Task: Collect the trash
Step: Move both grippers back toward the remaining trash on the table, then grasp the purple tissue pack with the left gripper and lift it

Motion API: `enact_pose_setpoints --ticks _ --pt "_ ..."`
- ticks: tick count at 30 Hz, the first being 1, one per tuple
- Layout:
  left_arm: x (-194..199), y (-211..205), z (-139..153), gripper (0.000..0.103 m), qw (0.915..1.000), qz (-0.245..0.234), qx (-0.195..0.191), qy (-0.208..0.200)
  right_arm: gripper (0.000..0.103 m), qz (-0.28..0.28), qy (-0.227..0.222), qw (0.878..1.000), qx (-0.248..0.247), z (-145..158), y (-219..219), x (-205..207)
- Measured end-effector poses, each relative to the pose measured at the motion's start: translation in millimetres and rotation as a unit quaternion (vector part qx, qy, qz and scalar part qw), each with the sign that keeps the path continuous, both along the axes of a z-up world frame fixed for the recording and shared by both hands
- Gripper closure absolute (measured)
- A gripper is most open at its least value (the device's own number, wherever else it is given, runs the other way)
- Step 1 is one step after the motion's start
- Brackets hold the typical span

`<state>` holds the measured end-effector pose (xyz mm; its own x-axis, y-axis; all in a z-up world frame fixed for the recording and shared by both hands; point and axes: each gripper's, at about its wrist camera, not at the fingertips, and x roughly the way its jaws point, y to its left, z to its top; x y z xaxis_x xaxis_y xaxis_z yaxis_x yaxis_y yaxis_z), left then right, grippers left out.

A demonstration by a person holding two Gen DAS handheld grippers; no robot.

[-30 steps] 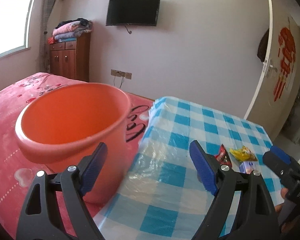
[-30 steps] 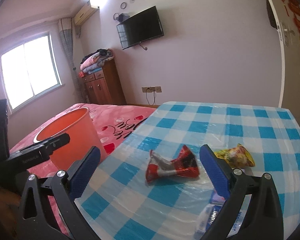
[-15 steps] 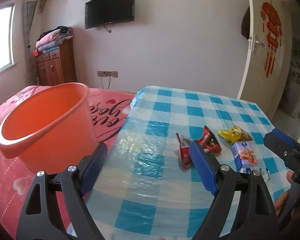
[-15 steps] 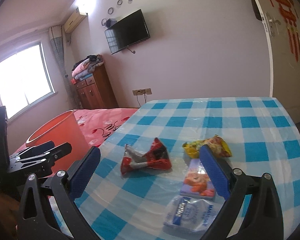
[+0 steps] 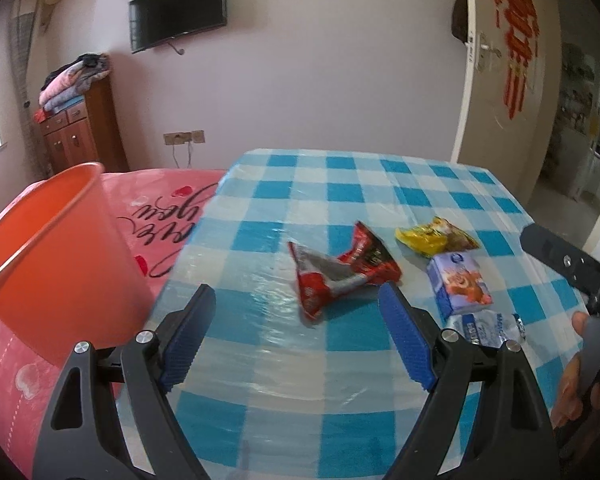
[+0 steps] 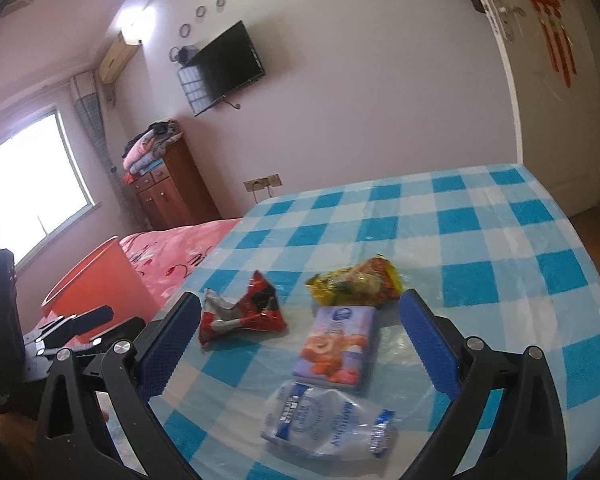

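My left hand-held gripper (image 5: 296,340) gapes wide and empty over the bench (image 5: 340,392); the red wrapper (image 5: 342,270) lies just ahead between its fingers, long axis crosswise. My right hand-held gripper (image 6: 296,344), equally wide, faces the carton (image 6: 334,346).

The worktop (image 6: 480,216) wore blue-and-white checks; ahead of the right tool (image 6: 296,344) lay red (image 6: 244,312), yellow (image 6: 356,286), lilac (image 6: 336,346) and clear-blue (image 6: 328,420) wrappers; left, an orange bucket (image 5: 40,256).
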<state>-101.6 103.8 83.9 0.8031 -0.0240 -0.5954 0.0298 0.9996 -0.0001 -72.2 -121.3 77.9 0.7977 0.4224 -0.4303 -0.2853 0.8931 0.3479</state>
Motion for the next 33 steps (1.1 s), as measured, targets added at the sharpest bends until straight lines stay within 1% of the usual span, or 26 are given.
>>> enact_pose_setpoints --ticks 3,8,11,15,19,21,24,27,29,32,33 --pt "2.4 -11.7 -4.5 0.019 0.9999 -0.013 0.003 0.010 0.005 -0.010 0.011 1.000 0.006 -3.4 -10.7 3.1" --pt "4.2 -36.9 -12.6 0.019 0.9982 -0.050 -0.009 0.033 0.005 -0.030 0.032 0.999 0.018 -10.1 -32.9 10.9" --pt "6.0 -56.2 -17.6 0.019 0.9957 -0.077 -0.021 0.047 0.005 -0.046 0.051 0.997 0.033 -14.3 -49.1 17.8" --pt "9.2 -83.9 -20.6 0.019 0.9912 -0.113 -0.032 0.062 0.005 -0.065 0.064 0.994 0.055 -19.2 -71.5 24.7" --pt "14.8 -106.5 -29.8 0.019 0.9860 -0.132 -0.051 0.089 0.005 -0.077 0.077 0.991 0.078 -24.1 -90.4 29.1" --pt "16.2 -113.1 -35.9 0.019 0.9837 -0.135 -0.061 0.102 0.005 -0.076 0.083 0.990 0.089 -27.2 -97.5 30.5" --pt "17.3 -121.0 -43.2 0.019 0.9822 -0.137 -0.061 0.112 0.005 -0.067 0.092 0.988 0.100 -31.0 -102.4 33.1" --pt "25.5 -124.9 -42.6 0.019 0.9827 -0.133 -0.061 0.113 0.005 -0.058 0.098 0.988 0.106 -32.2 -103.4 33.9" --pt "33.4 -129.2 -39.2 0.019 0.9833 -0.132 -0.058 0.111 0.005 -0.055 0.099 0.987 0.111 -32.1 -104.5 33.6" --pt "50.5 -138.7 -39.3 0.019 0.9833 -0.124 -0.042 0.126 0.005 -0.051 0.098 0.987 0.115 -30.5 -106.0 32.8" --pt "56.1 -141.2 -39.7 0.019 0.9828 -0.124 -0.043 0.130 0.005 -0.049 0.096 0.987 0.117 -29.9 -106.8 32.1"
